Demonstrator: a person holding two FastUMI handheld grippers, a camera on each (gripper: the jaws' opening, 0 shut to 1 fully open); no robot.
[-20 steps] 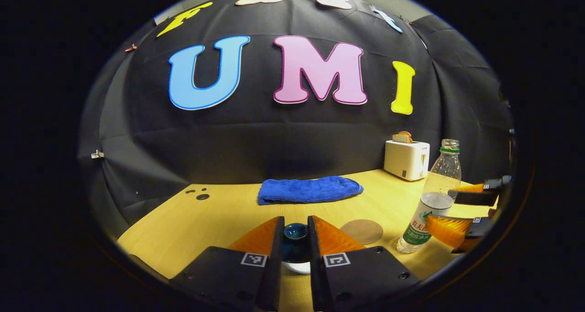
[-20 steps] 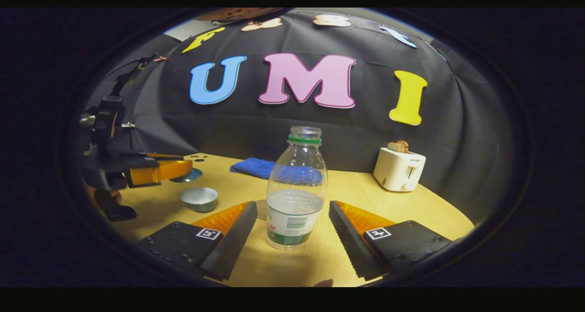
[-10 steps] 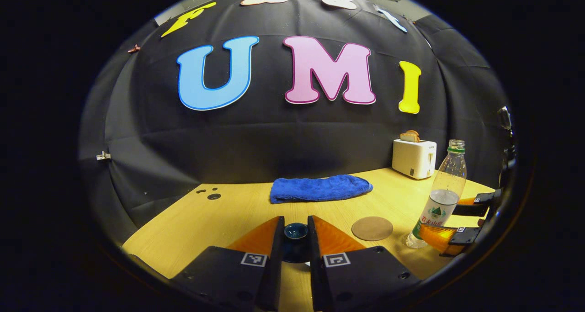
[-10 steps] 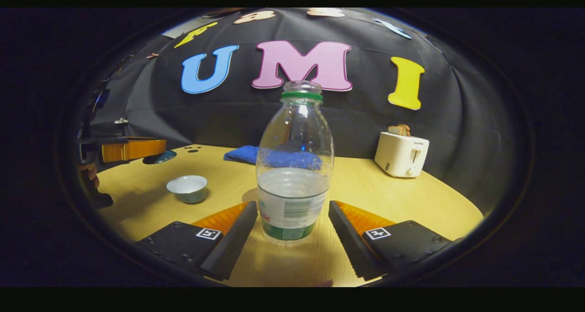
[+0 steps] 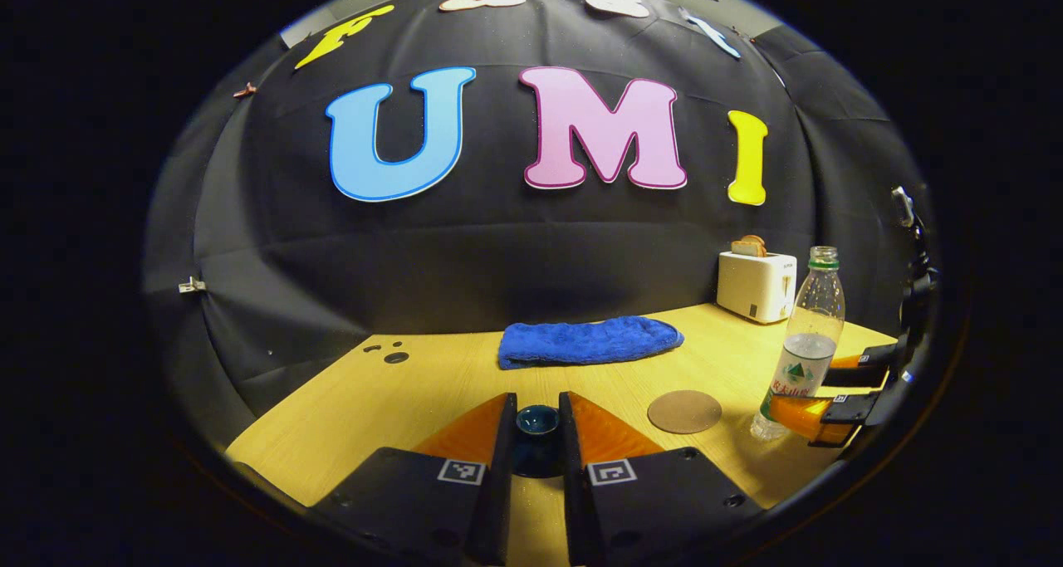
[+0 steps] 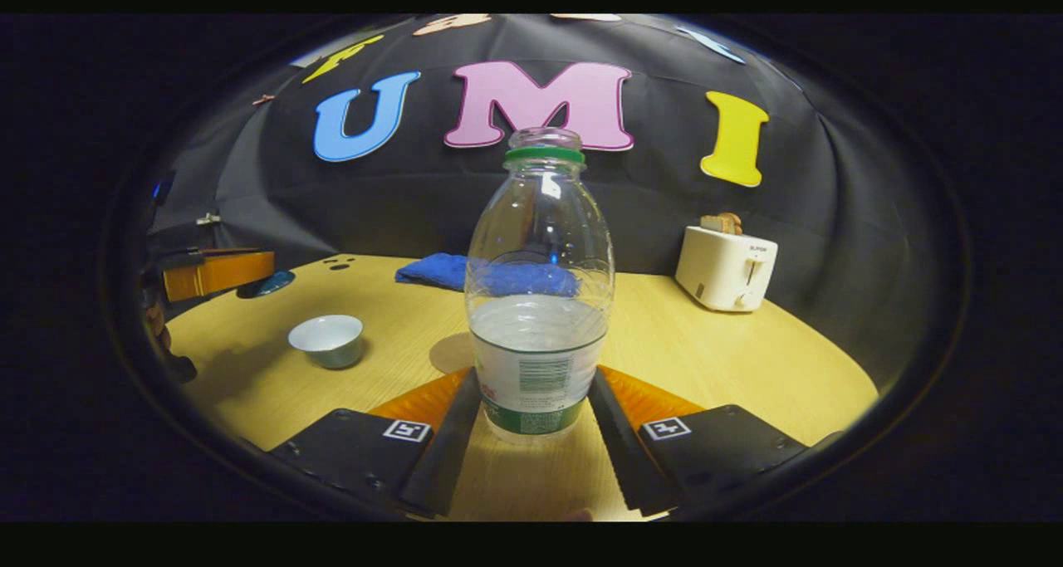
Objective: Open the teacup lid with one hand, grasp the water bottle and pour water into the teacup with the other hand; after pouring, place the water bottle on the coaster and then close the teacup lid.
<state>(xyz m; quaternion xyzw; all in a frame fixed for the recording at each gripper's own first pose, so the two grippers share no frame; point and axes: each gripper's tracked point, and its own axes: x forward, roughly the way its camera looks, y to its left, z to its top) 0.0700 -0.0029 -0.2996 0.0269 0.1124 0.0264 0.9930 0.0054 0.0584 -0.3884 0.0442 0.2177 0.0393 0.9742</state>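
While clamped on the lid [image 5: 536, 422] at left gripper [image 5: 536, 467] and closing narrowly around the bottle [image 6: 538, 301] at right gripper [image 6: 536, 434], risked slipping and spilling beside the cup [image 6: 326, 339].

The water bottle [image 6: 540, 301] is clear with a green ring at the neck and a white and green label. The teacup [image 6: 326, 339] is pale white-grey. The lid [image 5: 537, 420] is dark blue-green. The towel [image 5: 590, 341] is bright blue. The coaster [image 5: 684, 411] is brown. The toaster [image 6: 725, 267] is cream white. The table [image 6: 714, 359] is light yellow wood.
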